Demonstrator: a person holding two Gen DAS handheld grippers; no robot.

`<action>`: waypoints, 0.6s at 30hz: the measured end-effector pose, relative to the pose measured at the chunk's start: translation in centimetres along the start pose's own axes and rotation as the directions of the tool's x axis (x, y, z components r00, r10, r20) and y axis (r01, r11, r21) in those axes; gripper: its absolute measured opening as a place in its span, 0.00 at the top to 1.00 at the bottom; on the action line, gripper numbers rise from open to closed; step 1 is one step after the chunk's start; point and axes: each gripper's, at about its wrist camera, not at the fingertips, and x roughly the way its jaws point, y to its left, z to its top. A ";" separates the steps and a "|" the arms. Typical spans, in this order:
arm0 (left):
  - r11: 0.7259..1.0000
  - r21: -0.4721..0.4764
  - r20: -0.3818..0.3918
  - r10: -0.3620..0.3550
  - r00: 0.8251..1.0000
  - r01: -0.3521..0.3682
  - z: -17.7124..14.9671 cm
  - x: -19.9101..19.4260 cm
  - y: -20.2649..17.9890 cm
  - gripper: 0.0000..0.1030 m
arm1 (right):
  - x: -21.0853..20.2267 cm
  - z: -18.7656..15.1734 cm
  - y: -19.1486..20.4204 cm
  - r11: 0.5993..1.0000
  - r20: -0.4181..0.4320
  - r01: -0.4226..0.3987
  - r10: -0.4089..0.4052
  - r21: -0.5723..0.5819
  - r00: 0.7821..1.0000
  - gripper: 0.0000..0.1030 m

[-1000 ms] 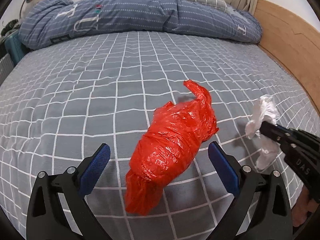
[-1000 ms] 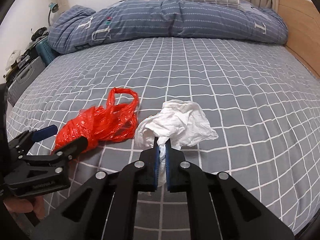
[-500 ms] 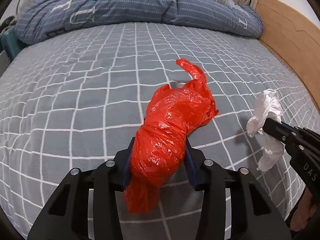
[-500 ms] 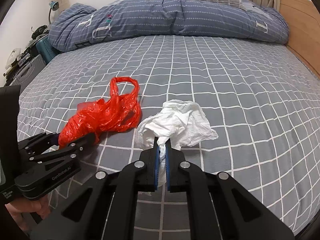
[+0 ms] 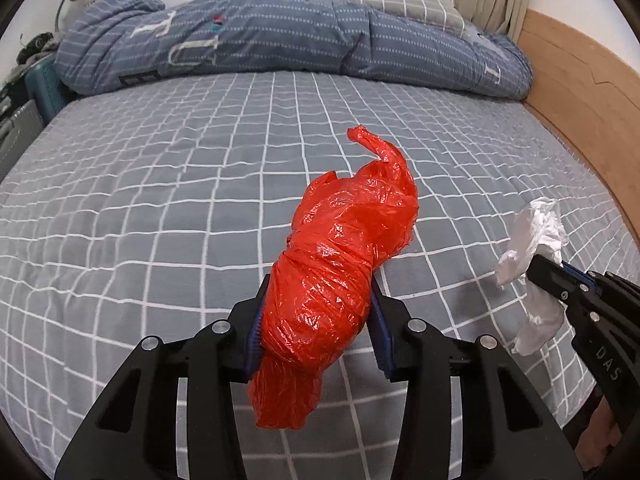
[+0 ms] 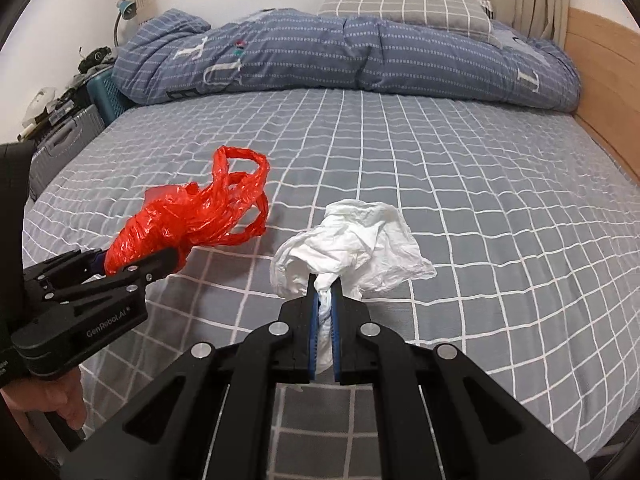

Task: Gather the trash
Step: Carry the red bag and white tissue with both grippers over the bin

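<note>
Both pieces of trash gripped, neither yet binned; no bin in view. Left gripper (image 5: 318, 320) clamped around red bag (image 5: 332, 280), long axis running straight ahead from the jaws, handles pointing away. Right gripper (image 6: 325, 308) pinched tight on white tissue (image 6: 352, 244), bunched just ahead, above the bed (image 6: 480, 184).

Right tongs (image 6: 325, 284) pinch white crumpled paper (image 6: 352, 236); left tongs (image 6: 132, 258) clamp red bag (image 6: 188, 220).

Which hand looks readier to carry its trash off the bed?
Neither, really. The left gripper is clamped on the red plastic bag, and the right gripper is pinching the white crumpled paper. Both pieces look secured above the checked bedsheet.
</note>
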 end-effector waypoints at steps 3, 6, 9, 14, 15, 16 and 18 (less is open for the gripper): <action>1.000 0.000 0.007 0.009 1.000 -0.009 -0.3 -1.4 0.4 0.59 | -1.2 0.1 0.4 1.000 0.013 0.009 -0.008 -0.007 1.000 0.95; 1.000 -0.002 0.026 0.012 1.000 -0.012 -0.8 -3.0 0.9 0.59 | -2.1 -0.2 0.8 1.000 0.021 0.016 -0.016 -0.015 1.000 0.95; 1.000 0.001 0.032 0.021 0.999 -0.021 -1.4 -4.2 1.2 0.59 | -2.8 -0.6 1.5 0.999 0.026 0.023 -0.022 -0.034 0.999 0.95; 1.000 -0.008 0.035 0.026 0.999 -0.026 -2.8 -6.2 1.5 0.59 | -4.5 -1.6 2.7 0.998 0.032 0.025 -0.023 -0.060 0.999 0.95; 0.999 -0.013 0.034 0.030 0.999 -0.029 -3.2 -6.7 1.6 0.59 | -4.9 -1.9 3.0 0.998 0.035 0.021 -0.019 -0.062 0.999 0.95; 0.999 -0.018 0.034 0.031 0.999 -0.030 -3.6 -7.3 1.7 0.59 | -5.3 -2.0 3.2 0.998 0.038 0.019 -0.017 -0.065 0.999 0.95; 0.999 -0.022 0.043 0.037 0.998 -0.036 -4.4 -8.8 1.8 0.59 | -6.3 -2.3 3.6 0.998 0.043 0.013 -0.010 -0.069 0.999 0.95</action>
